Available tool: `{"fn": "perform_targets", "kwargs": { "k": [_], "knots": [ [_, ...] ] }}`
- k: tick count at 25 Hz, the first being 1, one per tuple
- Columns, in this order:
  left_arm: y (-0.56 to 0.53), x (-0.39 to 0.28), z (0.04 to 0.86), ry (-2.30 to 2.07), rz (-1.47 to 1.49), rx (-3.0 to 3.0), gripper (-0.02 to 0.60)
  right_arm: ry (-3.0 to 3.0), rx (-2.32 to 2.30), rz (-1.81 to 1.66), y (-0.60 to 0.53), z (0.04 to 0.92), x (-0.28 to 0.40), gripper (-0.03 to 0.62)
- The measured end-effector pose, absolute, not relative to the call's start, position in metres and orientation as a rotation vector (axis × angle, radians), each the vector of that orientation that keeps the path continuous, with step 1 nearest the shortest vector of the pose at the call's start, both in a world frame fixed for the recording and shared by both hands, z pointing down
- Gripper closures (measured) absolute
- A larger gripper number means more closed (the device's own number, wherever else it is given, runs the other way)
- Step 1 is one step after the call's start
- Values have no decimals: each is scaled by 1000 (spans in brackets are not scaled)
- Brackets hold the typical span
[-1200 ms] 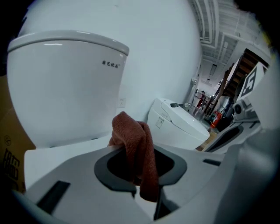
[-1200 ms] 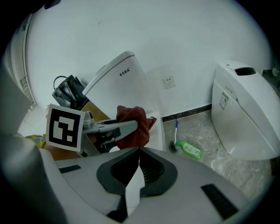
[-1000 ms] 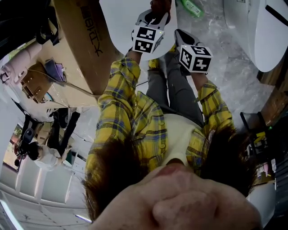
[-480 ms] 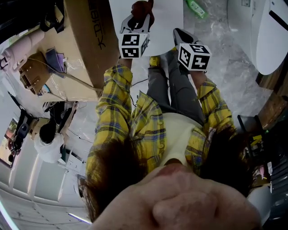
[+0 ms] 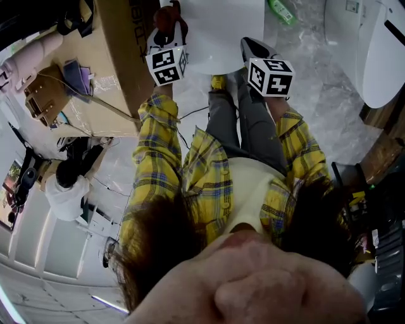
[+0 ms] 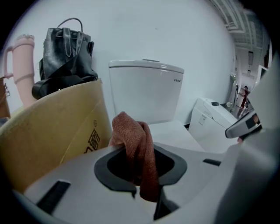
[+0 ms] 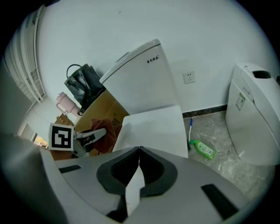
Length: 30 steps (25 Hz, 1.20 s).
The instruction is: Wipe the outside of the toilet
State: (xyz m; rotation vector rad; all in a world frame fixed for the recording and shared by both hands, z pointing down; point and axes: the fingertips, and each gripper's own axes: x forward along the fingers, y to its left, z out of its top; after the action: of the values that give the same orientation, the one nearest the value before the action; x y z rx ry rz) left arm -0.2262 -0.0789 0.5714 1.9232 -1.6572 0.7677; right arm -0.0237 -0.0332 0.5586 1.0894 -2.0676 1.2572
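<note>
The white toilet [image 6: 144, 87] stands against the wall with its lid [image 6: 175, 133] down; it also shows as the toilet [image 7: 140, 83] in the right gripper view, and its lid [image 5: 221, 31] lies at the top of the head view. My left gripper [image 6: 139, 151] is shut on a reddish-brown cloth [image 6: 131, 131], held at the lid's left edge beside the box. The same left gripper [image 5: 166, 28] and cloth [image 5: 166, 16] show in the head view. My right gripper [image 7: 139, 149] is shut with nothing in it and hangs in front of the lid; it is the right gripper [image 5: 253, 45] in the head view.
A big cardboard box [image 6: 52, 135] stands tight against the toilet's left side, with a black bag [image 6: 65, 57] and a pink bottle [image 6: 22, 61] on it. A second white toilet [image 7: 253, 118] stands to the right. A green bottle [image 7: 202, 148] lies on the marble floor between them.
My left gripper has carried the cloth leftward across the lid toward the cardboard box. The right gripper has barely moved.
</note>
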Motion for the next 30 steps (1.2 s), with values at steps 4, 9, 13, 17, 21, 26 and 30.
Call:
{"fn": "perform_targets", "kwargs": {
  "k": [4,9,13,17,21,26,30],
  "knots": [
    [-77,-243,585,-1699,790,1853,483,-2067,1075,1256,-32,561,-26,569],
    [-75,-239,604,-1690,796,1808,483,-2055,1077,1261,-30,566,-22,568],
    [-74,-218,619,-1628,814,1827,483,-2038,1101,1279,-29,570,-13,569],
    [-76,-199,630,-1562,830,1851,483,-2025,1119,1293,-26,572,-4,568],
    [-80,-177,634,-1508,817,1879,483,-2006,1148,1302,-26,575,7,568],
    [-83,-144,638,-1414,832,1944,483,-1991,1185,1317,-27,576,18,568],
    [-80,-114,641,-1318,856,1999,483,-1982,1209,1326,-28,577,26,569]
  ]
}}
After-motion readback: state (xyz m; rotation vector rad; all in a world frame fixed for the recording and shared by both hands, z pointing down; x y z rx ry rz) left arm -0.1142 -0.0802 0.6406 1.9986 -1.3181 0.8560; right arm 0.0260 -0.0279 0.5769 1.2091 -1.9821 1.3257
